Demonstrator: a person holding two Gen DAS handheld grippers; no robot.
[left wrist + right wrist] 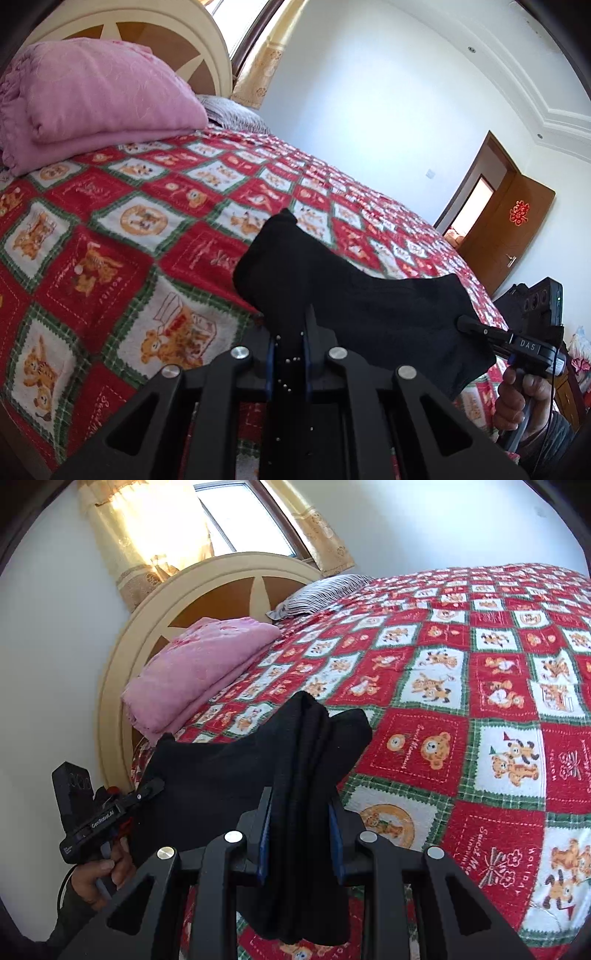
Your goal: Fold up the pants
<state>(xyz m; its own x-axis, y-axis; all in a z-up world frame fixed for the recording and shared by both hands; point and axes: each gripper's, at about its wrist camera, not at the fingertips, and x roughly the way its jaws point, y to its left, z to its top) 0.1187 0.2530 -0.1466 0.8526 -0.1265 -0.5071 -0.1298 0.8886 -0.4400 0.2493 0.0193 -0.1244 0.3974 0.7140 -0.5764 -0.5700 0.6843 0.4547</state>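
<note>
Both claws are black, with silver round bolts on angular link arms and blue pads inside the fingers. At lower right, the right claw (466, 322) bears white "DAS" lettering; a dark grey sleeve (554, 435) sits beneath.

White letters "DAS" stand on the right gripper (466, 324) body. "GenRobot.AI" runs along the left gripper (154, 785) body. The bedspread (461, 686) squares read "HOLIDAY". A red ornamental character hangs on the door (519, 236).
</note>
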